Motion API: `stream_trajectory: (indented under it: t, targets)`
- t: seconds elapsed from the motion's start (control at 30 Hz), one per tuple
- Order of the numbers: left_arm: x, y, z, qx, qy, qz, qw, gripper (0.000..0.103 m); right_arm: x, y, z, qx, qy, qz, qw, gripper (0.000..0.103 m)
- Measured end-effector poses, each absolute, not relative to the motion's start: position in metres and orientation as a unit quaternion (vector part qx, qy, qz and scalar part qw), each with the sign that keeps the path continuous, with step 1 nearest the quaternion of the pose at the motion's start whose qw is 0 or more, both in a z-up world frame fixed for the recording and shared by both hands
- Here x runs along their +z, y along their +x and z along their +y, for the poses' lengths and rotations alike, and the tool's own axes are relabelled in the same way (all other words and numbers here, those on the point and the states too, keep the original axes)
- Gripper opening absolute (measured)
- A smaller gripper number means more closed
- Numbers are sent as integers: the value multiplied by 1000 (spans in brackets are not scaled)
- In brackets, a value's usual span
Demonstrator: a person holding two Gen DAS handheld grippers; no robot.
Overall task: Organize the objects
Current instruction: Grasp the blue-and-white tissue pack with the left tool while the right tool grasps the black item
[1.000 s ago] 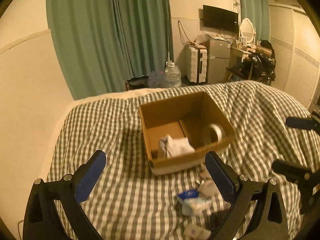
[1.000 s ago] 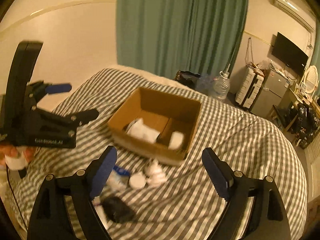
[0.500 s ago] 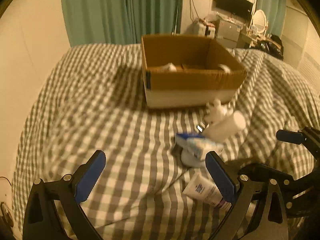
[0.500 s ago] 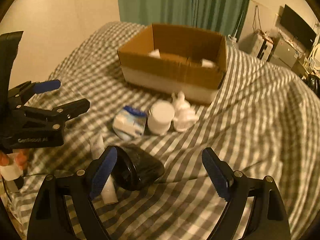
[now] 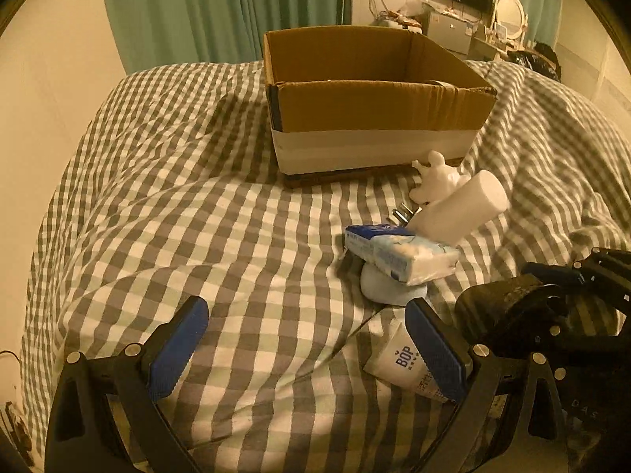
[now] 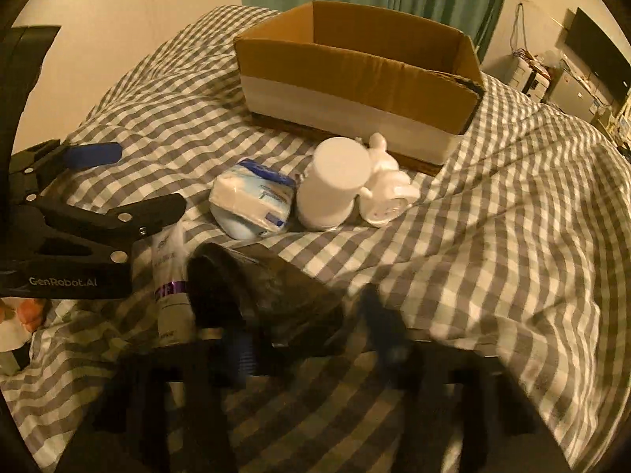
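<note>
A cardboard box (image 5: 374, 110) stands on the checked bedspread; it also shows in the right wrist view (image 6: 355, 75). In front of it lie a white figurine (image 6: 384, 181), a white cylinder (image 6: 335, 185), a blue-and-white tissue pack (image 6: 252, 197), a white tube (image 5: 410, 362) and a dark rounded object (image 6: 272, 287). My left gripper (image 5: 303, 349) is open and empty, low over the bedspread left of the tube. My right gripper (image 6: 311, 339) is blurred, its fingers on either side of the dark object; the right fingertip is still clear of it.
The bed's left edge runs along a cream wall. Green curtains (image 5: 221, 12) hang behind the bed. A TV, small fridge and cluttered furniture (image 5: 457, 19) stand at the far right of the room.
Both grippers have dropped from high above the box to low over the bedspread near the loose items. The right gripper's fingers have narrowed around the dark object.
</note>
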State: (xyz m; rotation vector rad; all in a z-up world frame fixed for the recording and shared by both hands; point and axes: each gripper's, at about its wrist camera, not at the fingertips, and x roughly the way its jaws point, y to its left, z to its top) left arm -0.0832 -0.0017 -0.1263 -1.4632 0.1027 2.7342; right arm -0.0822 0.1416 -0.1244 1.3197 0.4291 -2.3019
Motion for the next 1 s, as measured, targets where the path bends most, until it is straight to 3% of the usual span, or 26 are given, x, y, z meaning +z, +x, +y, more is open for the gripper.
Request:
stream_trajectory:
  t: [0.1,0.13,0.17,0.5,0.83,0.97,1.0]
  targets:
    - [-127,-85,-1,879,-474,35,20,102,-118,-81,143,-844,463,160,219,28]
    - [-127,-86,-1,879,-475,36,20,102,-114,-81,145,-848,456,164,217,15]
    - [-127,-87,0,878,-477,38,19,102,-110,-82,147,-852,449,167,212,11]
    - [-132,-110,38,869,-489,43,68,102,-80,-118,182,-889,412,145,140,11]
    - [-159,-142,62,852,-514,54,84,102,-100,-134,193,-885,430,132,123,11]
    - [-167,-148,59,847,-523,44,85,77,-104,-135,194,-882,435,123,131,11]
    - [-168,-148,58,846,-525,43,84,76,-104,-135,194,-882,436,124,130,11]
